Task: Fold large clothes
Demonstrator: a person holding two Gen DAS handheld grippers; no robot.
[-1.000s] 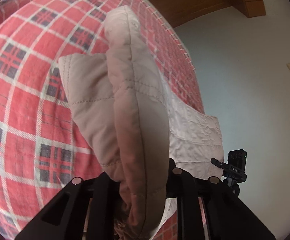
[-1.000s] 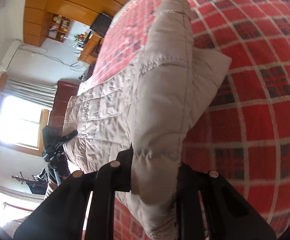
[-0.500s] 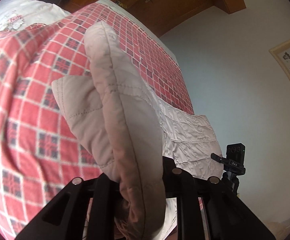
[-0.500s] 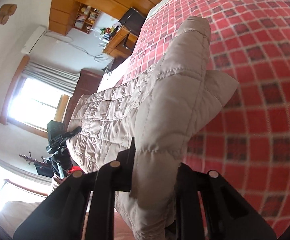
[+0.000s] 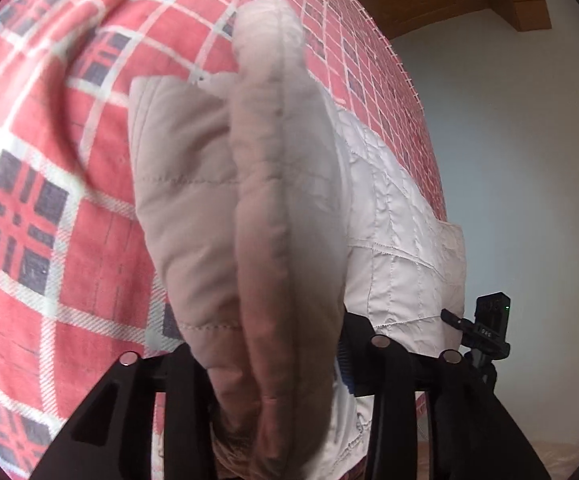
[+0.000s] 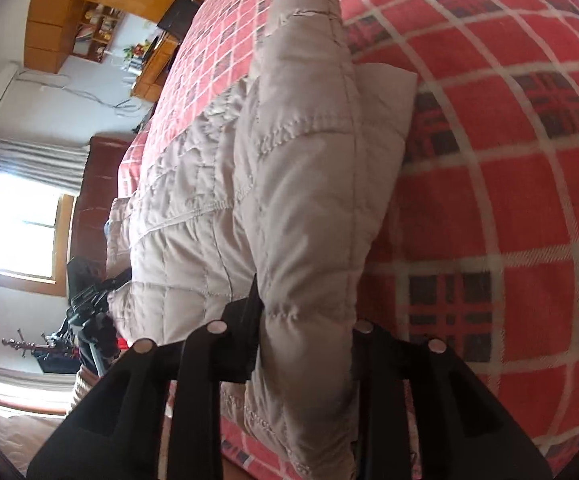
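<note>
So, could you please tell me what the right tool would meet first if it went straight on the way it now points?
The right tool is shut on the beige quilted jacket, which fills its line. Beyond that bunched fabric lies the red plaid bed cover, probably the next thing met, though depth is unclear.

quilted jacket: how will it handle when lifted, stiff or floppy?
The quilted jacket is probably floppy: it bunches into folds where the right claw and left claw pinch it. Likely light for its bulk, given the puffy padding. Smooth shell may slip.

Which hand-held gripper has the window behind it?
The right hand-held gripper, clamped on the jacket; the left hand-held gripper faces a bare wall.
</note>
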